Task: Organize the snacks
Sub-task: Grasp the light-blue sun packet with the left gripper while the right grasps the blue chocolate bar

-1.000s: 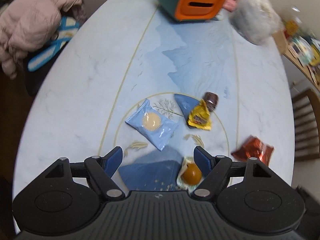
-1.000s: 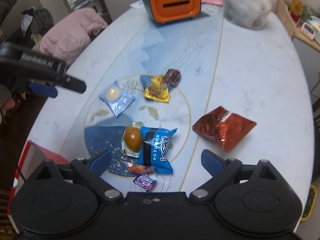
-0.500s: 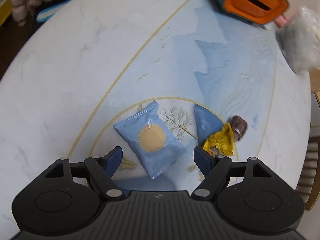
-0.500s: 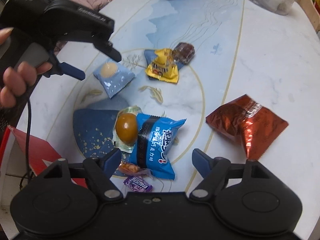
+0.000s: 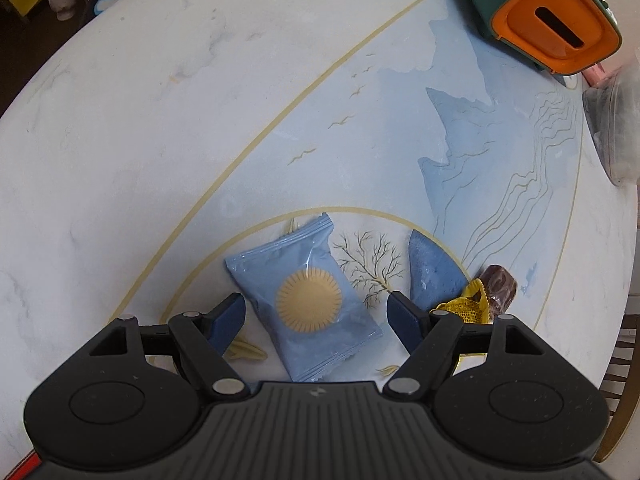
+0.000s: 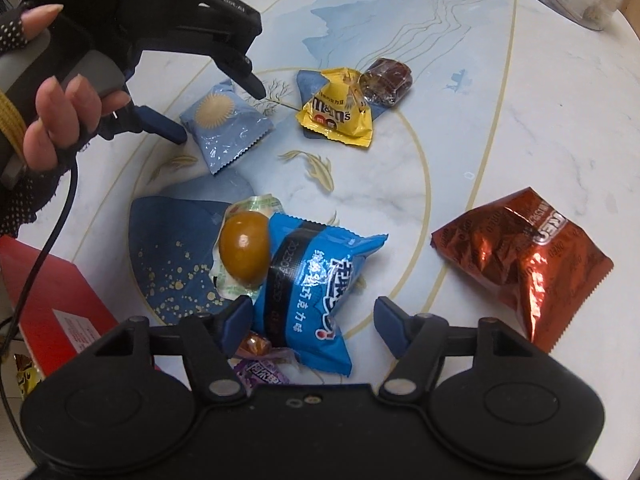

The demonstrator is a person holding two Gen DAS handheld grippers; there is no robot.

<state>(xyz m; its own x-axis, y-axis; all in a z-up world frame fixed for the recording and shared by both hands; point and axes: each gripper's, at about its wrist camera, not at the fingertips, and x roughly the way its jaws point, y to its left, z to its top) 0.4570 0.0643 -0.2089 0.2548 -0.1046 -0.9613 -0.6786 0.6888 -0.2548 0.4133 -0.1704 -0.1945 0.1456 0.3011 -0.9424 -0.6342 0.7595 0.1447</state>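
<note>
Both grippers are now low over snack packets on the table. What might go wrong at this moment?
The right gripper is closing around the bright blue chocolate packet; its left finger may catch the clear-wrapped brown egg touching that packet. The left gripper, open, straddles the flat pale blue sun-printed packet, which may slip.

Both views are fisheye cameras riding on the hand-held grippers, looking steeply down along the fingers at the marble table [image 5: 168, 92], each with its own gripper body filling the lower frame. The left wrist view sits close over the pale blue sun packet [image 5: 308, 304] at lower centre, with the orange-fronted green box [image 5: 540, 20] at upper right. The right wrist view looks from nearer the table's edge and shares that pale blue sun packet [image 6: 222, 124], the yellow packet [image 6: 340, 108] and the left gripper [image 6: 220, 110], seen from outside at upper left.
</note>
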